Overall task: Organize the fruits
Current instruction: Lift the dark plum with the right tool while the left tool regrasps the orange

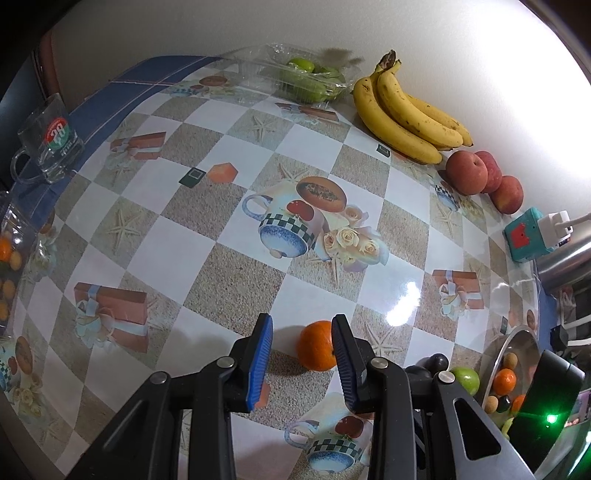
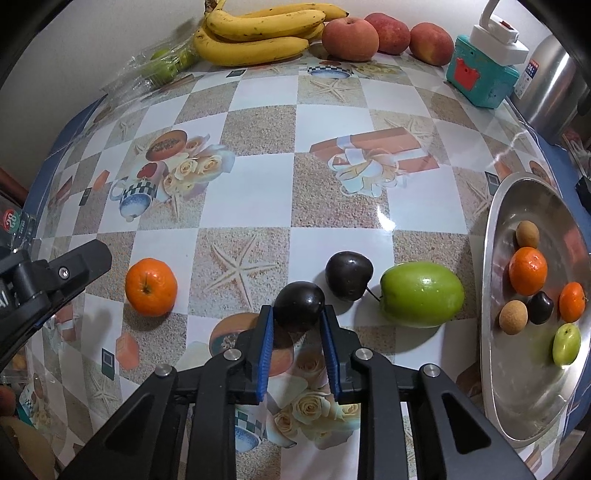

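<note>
In the left wrist view my left gripper [image 1: 302,325] is open, its right finger against an orange tangerine [image 1: 317,345] that lies on the table; the same tangerine shows in the right wrist view [image 2: 150,287]. My right gripper [image 2: 298,314] is shut on a dark plum [image 2: 299,305] at its fingertips. A second dark plum [image 2: 349,275] and a green fruit [image 2: 422,294] lie just right of it. A steel bowl [image 2: 496,258] at the right holds two tangerines, a plum, a green fruit and two brown fruits.
Bananas [image 2: 255,35] and three peaches [image 2: 350,38] lie along the far wall, with a clear box of green fruits [image 1: 303,75]. A teal toy [image 2: 480,79], a steel pot [image 2: 554,92] and a glass mug [image 1: 50,147] stand at the table's edges.
</note>
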{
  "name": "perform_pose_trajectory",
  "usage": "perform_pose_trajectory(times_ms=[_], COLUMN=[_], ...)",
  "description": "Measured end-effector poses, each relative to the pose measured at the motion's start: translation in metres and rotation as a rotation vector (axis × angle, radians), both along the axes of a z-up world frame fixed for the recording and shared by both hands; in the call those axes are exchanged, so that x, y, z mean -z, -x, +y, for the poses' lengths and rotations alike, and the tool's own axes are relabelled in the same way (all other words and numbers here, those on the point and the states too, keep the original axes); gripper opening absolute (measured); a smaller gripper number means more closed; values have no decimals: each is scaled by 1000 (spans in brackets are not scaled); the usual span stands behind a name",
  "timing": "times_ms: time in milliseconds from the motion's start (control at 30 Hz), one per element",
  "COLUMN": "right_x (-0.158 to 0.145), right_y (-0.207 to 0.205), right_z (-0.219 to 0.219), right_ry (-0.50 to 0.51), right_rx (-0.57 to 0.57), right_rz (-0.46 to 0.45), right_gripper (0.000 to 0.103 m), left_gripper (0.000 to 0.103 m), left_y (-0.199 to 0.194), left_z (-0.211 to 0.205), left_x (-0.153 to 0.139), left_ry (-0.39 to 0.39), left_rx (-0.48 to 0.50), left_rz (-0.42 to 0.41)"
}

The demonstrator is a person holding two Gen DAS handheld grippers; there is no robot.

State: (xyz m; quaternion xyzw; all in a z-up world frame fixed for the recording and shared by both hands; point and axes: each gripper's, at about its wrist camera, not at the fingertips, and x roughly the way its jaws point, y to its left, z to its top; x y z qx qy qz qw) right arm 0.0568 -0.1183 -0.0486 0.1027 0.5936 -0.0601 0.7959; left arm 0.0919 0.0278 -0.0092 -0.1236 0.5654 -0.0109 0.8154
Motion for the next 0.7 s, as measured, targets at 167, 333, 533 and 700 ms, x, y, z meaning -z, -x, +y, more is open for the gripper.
perform_pose_trajectory(times_ms=[167,333,533,700], right_x=[0,0,-1,-1], right_y=[1,1,2,3], right_z=[-5,-6,-8,-9], right_ry=[-21,-36,-48,-52], right_rx=[8,11,12,12], right_rz=[-3,-4,-4,-4], right_gripper=[26,26,26,26], left_gripper=[37,38,54,54], left_y=[-4,-7,-11,-14], left_z=[8,11,0,-8], left_x=[6,14,21,28], left_ry=[41,53,44,19], left_rx=[-21,-25,17,47], left_rz=[25,50,71,89])
